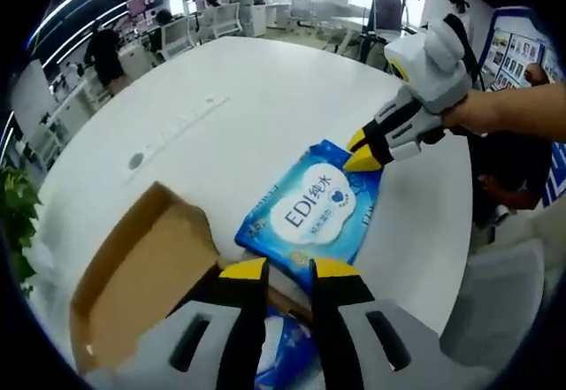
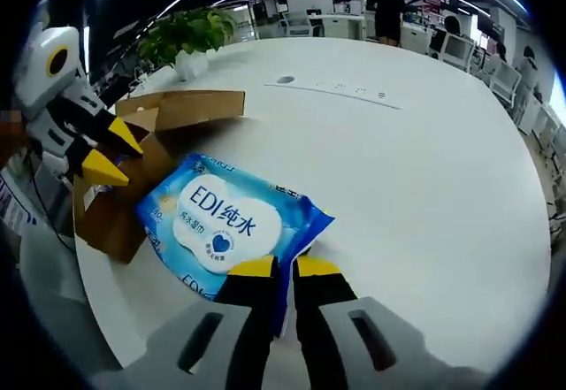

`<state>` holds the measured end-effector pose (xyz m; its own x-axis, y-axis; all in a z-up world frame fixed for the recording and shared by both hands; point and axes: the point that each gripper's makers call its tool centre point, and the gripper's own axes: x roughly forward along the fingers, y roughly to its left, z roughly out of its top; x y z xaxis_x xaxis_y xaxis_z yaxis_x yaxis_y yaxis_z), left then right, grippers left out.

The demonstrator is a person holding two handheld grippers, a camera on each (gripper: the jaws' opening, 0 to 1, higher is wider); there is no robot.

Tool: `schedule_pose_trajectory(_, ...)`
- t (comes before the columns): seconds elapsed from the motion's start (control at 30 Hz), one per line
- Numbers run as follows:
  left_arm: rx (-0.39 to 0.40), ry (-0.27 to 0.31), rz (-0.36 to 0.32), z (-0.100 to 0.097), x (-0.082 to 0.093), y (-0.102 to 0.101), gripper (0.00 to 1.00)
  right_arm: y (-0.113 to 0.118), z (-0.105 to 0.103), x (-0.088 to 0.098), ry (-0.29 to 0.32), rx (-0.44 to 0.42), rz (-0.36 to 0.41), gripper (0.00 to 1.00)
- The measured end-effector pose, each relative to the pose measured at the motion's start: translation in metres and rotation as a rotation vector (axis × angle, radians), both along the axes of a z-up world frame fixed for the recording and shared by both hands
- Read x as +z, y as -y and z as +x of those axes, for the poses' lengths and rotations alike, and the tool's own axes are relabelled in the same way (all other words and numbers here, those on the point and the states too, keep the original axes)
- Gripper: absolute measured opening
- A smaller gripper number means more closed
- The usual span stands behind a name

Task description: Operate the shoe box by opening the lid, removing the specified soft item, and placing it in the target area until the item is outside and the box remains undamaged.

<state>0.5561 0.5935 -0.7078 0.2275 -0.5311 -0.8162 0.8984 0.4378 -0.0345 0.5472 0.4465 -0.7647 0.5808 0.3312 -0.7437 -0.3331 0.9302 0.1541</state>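
Note:
A blue wet-wipe pack [image 1: 311,206] [image 2: 221,222] with "EDI" on its white label lies flat on the white table, its near end against the open cardboard shoe box [image 1: 141,275] [image 2: 124,204]. My right gripper [image 2: 285,268] [image 1: 361,151] is shut on the pack's far corner. Above the box's edge, my left gripper [image 1: 290,271] [image 2: 110,151] has its yellow-tipped jaws apart and holds nothing. The box's lid flap [image 2: 181,107] is folded back. A second blue item [image 1: 285,347] shows low between the left jaws.
The round white table [image 1: 221,98] [image 2: 398,142] stretches wide beyond the pack, with a cable port [image 2: 285,80] in it. A potted plant [image 2: 186,32] stands at its edge. Office chairs, desks and people are in the background.

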Motion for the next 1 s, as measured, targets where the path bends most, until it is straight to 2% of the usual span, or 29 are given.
schedule_pose_trajectory(0.37, 0.047, 0.013, -0.033, 0.001, 0.008, -0.024, 0.21, -0.005, -0.007, 0.010, 0.021, 0.049, -0.033, 0.18)
schedule_pose_trajectory(0.73, 0.089, 0.011, -0.054, 0.002, 0.014, -0.051, 0.25, -0.007, -0.017, 0.027, 0.045, 0.104, -0.080, 0.19)
schedule_pose_trajectory(1.0, 0.098, 0.024, -0.065, 0.005, 0.021, -0.069, 0.26, -0.020, -0.020, 0.048, 0.083, 0.164, -0.109, 0.21)
